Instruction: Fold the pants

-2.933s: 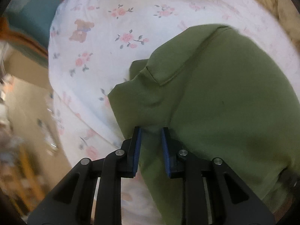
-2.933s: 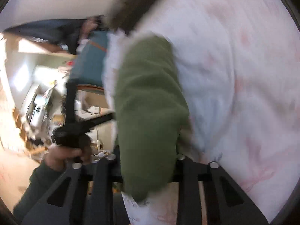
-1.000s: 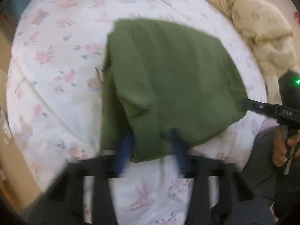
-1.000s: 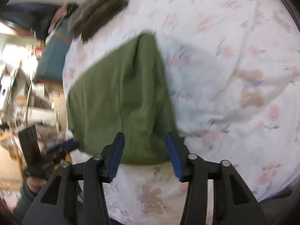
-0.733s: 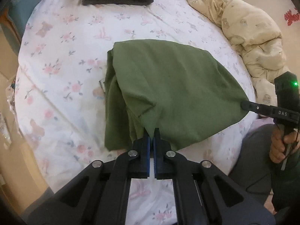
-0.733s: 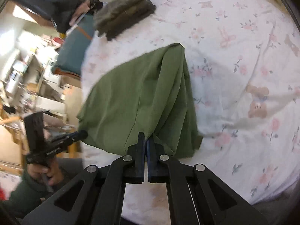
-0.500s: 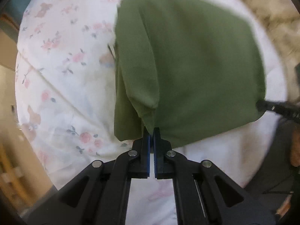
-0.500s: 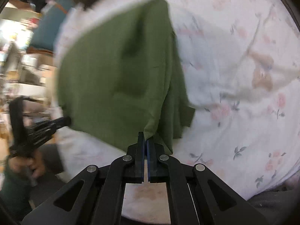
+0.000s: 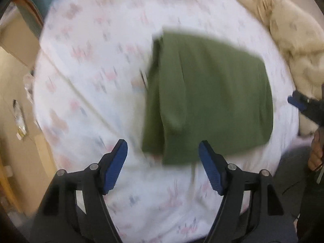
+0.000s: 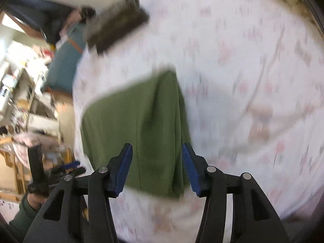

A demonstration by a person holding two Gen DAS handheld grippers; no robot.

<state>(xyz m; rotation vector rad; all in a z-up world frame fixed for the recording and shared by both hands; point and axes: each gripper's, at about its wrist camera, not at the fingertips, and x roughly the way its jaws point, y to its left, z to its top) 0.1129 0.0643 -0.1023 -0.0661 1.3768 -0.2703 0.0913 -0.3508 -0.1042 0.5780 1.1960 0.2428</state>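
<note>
left gripper [image 9: 163,154]: jaws have just been opening and stand spread, blue pads clear of the cloth; nothing held, the near edge of the pants just beyond the tips.
right gripper [image 10: 157,161]: jaws have just been opening too, now apart; the near edge of the pants shows between the pads, but they do not press on it.
pants [image 9: 206,95]: green, lying folded in a rough rectangle on the sheet [image 9: 97,77], near its front edge; layered edges stacked along one side, smooth top elsewhere. Both views are blurred, so fine creases cannot be read.
handling: looks soft, limp and light, a thin knit or cotton. It should drape and sag from any pinch rather than keep shape, and loose layers may slide apart if only the top one is caught.
where to take hold: probably the two near corners, pinching through all layers at the stacked edge, one gripper to each corner, so the fold travels as one piece.
risk: a shallow bite could lift a single layer and undo the fold.
stack [image 10: 117,30]: dark folded garments at the far end of the sheet, well apart from the pants.
quilt [image 9: 287,32]: cream, bunched at the far side.
</note>
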